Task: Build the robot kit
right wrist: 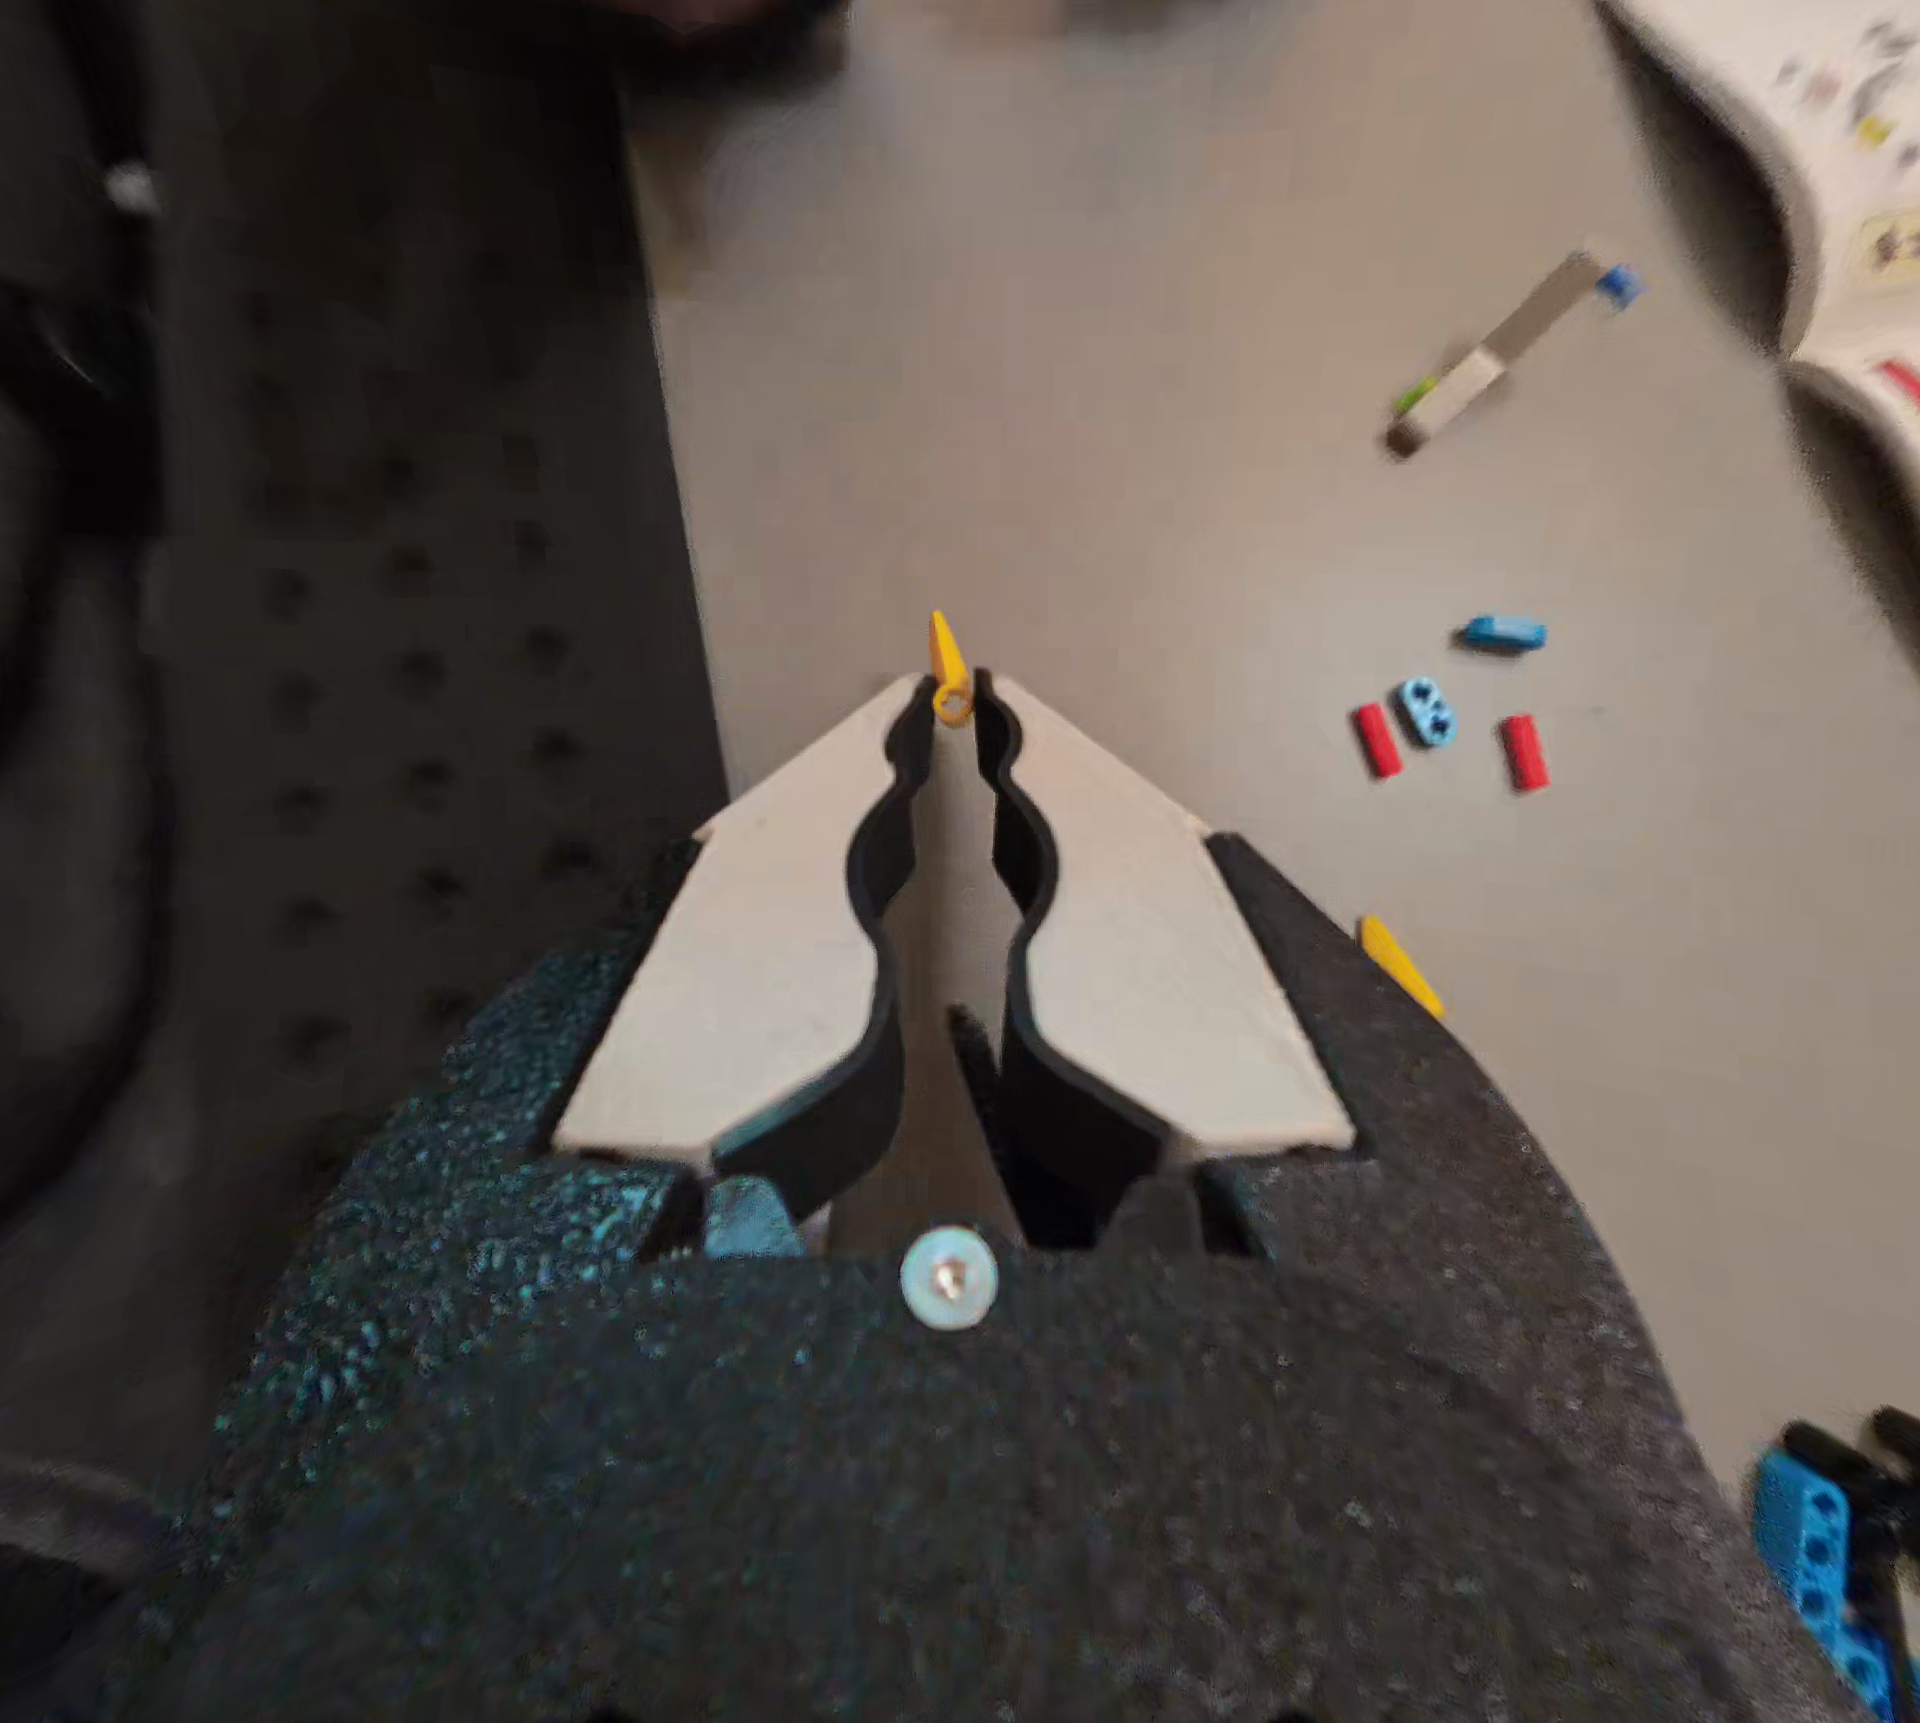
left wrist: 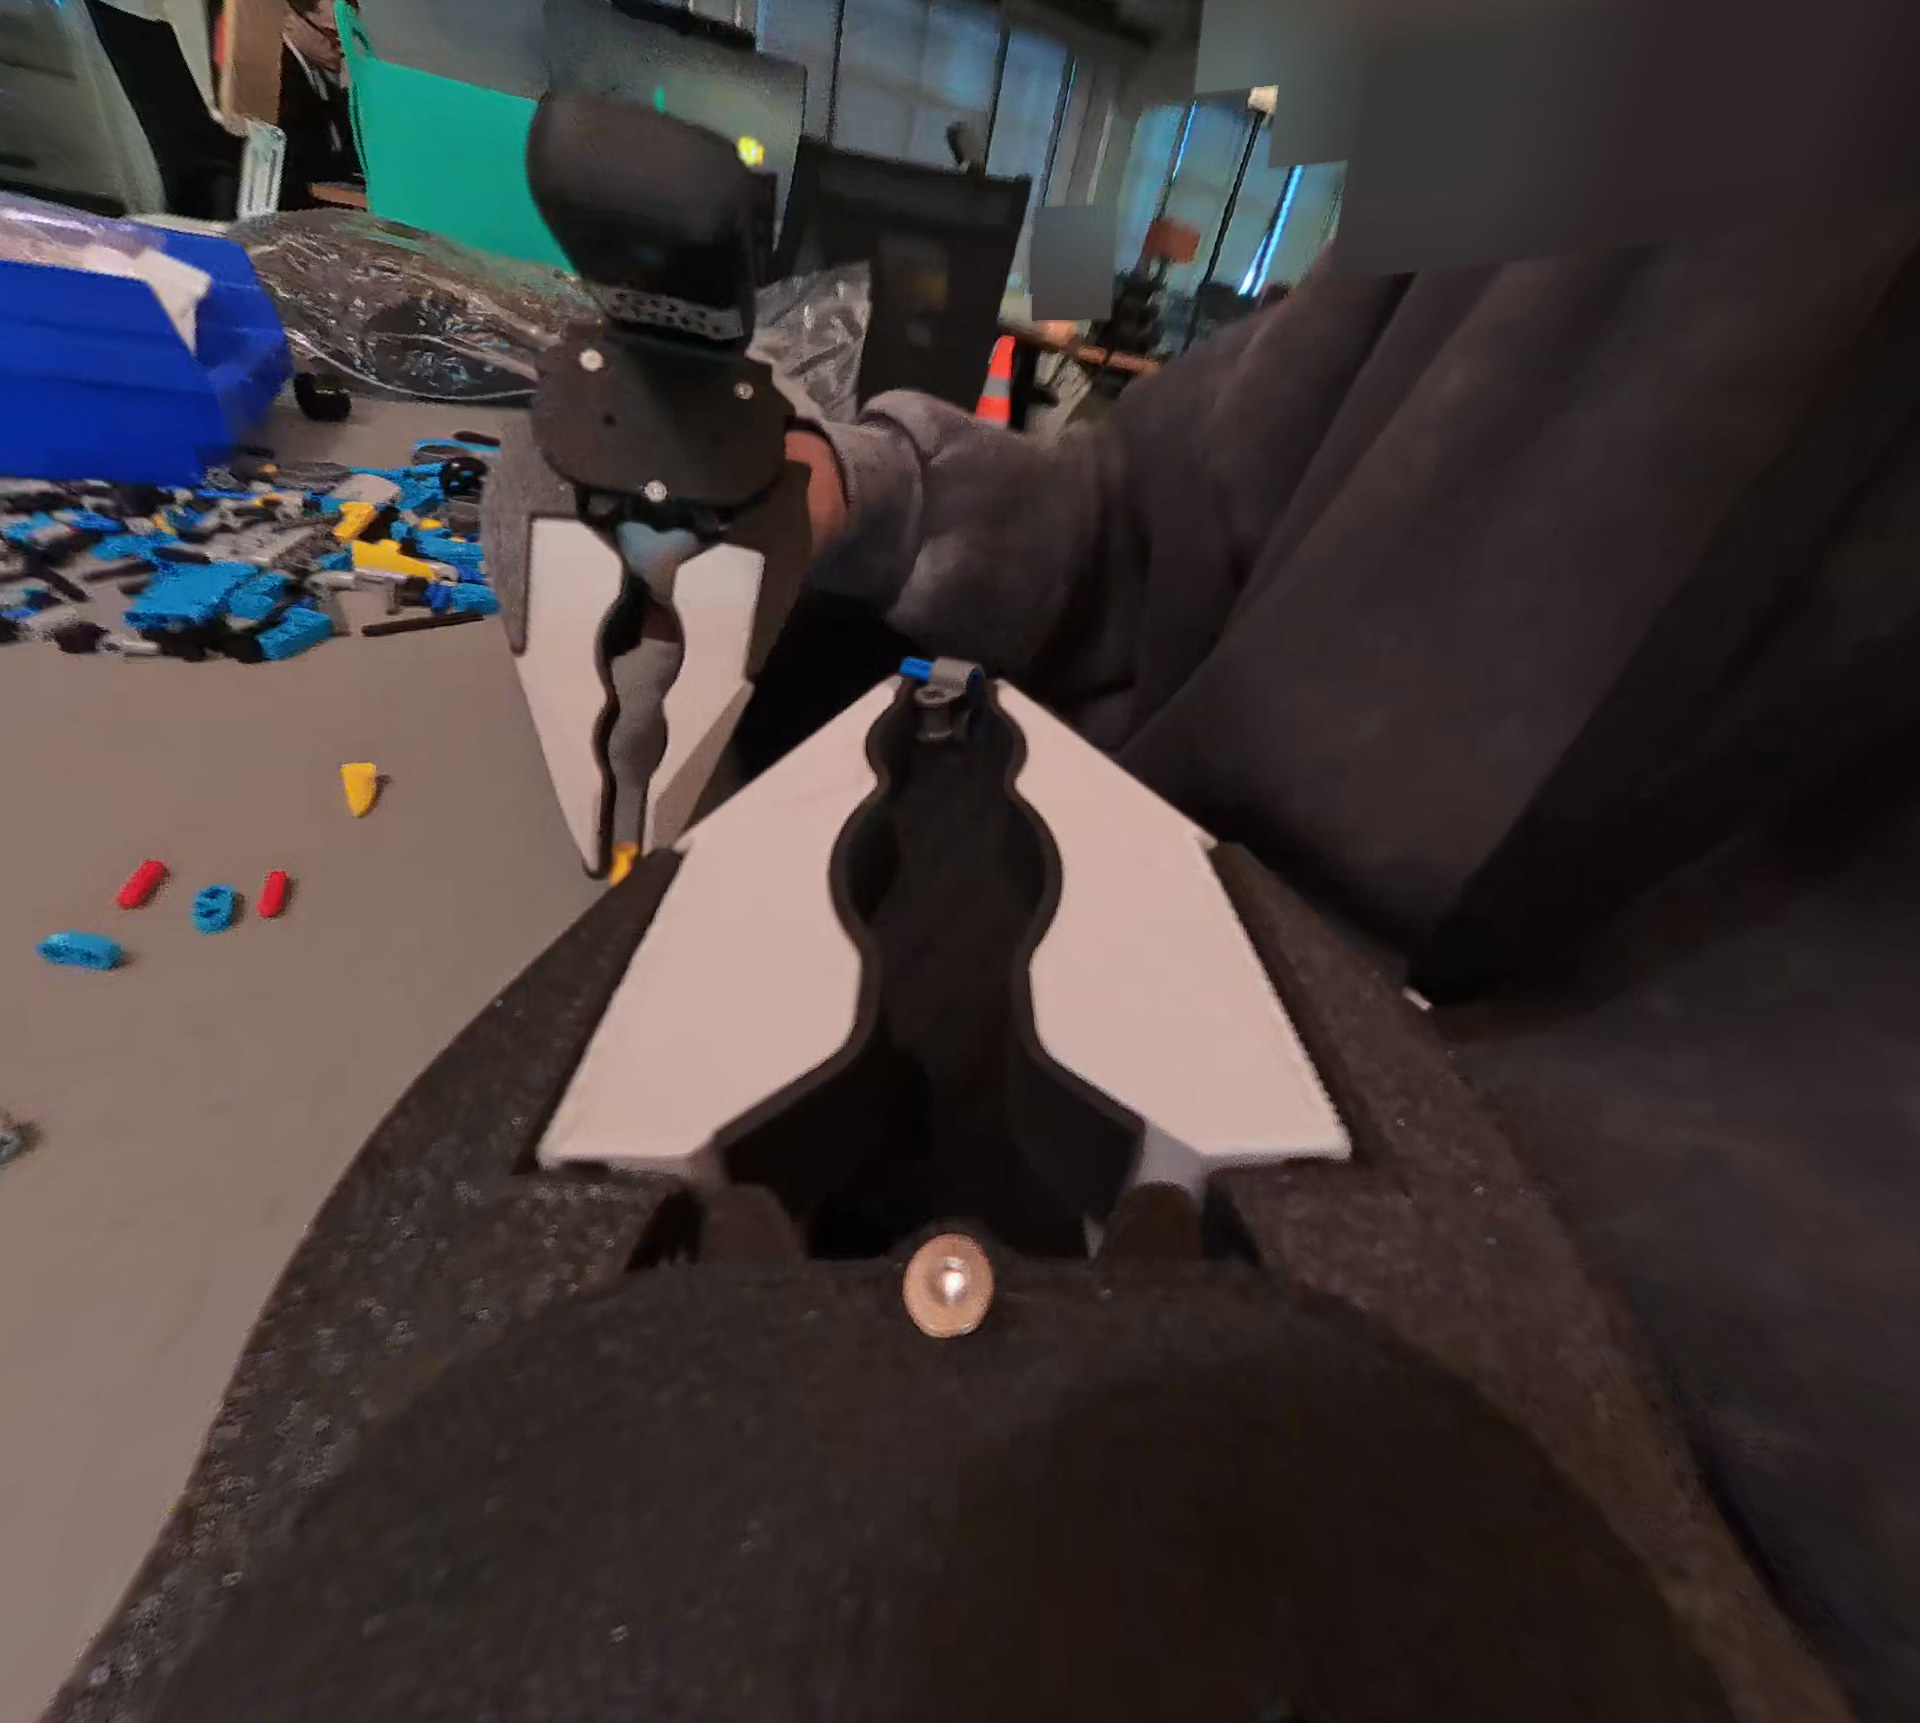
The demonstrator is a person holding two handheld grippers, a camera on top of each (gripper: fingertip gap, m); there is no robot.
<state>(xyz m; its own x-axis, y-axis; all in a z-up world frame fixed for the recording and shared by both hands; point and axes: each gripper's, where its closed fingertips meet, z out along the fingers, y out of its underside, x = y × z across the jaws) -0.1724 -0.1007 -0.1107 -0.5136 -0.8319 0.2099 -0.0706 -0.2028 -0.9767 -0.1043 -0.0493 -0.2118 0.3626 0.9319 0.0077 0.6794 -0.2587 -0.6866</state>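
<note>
**Two claws, each pinching a small building piece above the counter**

The left claw [left wrist: 940, 697] is closed to a narrow slot at its tips and clamps a small grey connector with blue pins [left wrist: 940, 686]. The piece sits right at the tips, its long axis running roughly across the slot, one blue end sticking out to the left. Behind it is the dark sleeve [left wrist: 1039, 530] of the person holding the tools.

The right claw [right wrist: 954, 694] is likewise nearly together, pinched on a small yellow wedge piece [right wrist: 948, 671]. The wedge's ring end is caught between the tips and its pointed end stands out far beyond them, along the line of the fingers. In the left wrist view this same claw [left wrist: 621, 858] hangs tip-down just left of the left claw, the yellow piece [left wrist: 623, 863] at its lowest point, close over the counter [left wrist: 260, 1102]. The two claws are near each other but apart; the yellow piece lies to the left of the grey connector and lower.

Farther out on the grey counter lie two red pins [right wrist: 1377, 740], a pale blue two-hole link [right wrist: 1425, 712], a blue pin [right wrist: 1503, 632], a second yellow wedge [right wrist: 1403, 965] just right of the right claw's body, and a grey beam assembly [right wrist: 1507, 348]. An open instruction booklet [right wrist: 1766, 63] lies at the far right. In the left wrist view a heap of blue, yellow and black pieces [left wrist: 239, 561] lies far left beside a blue bin [left wrist: 125, 364].
</note>
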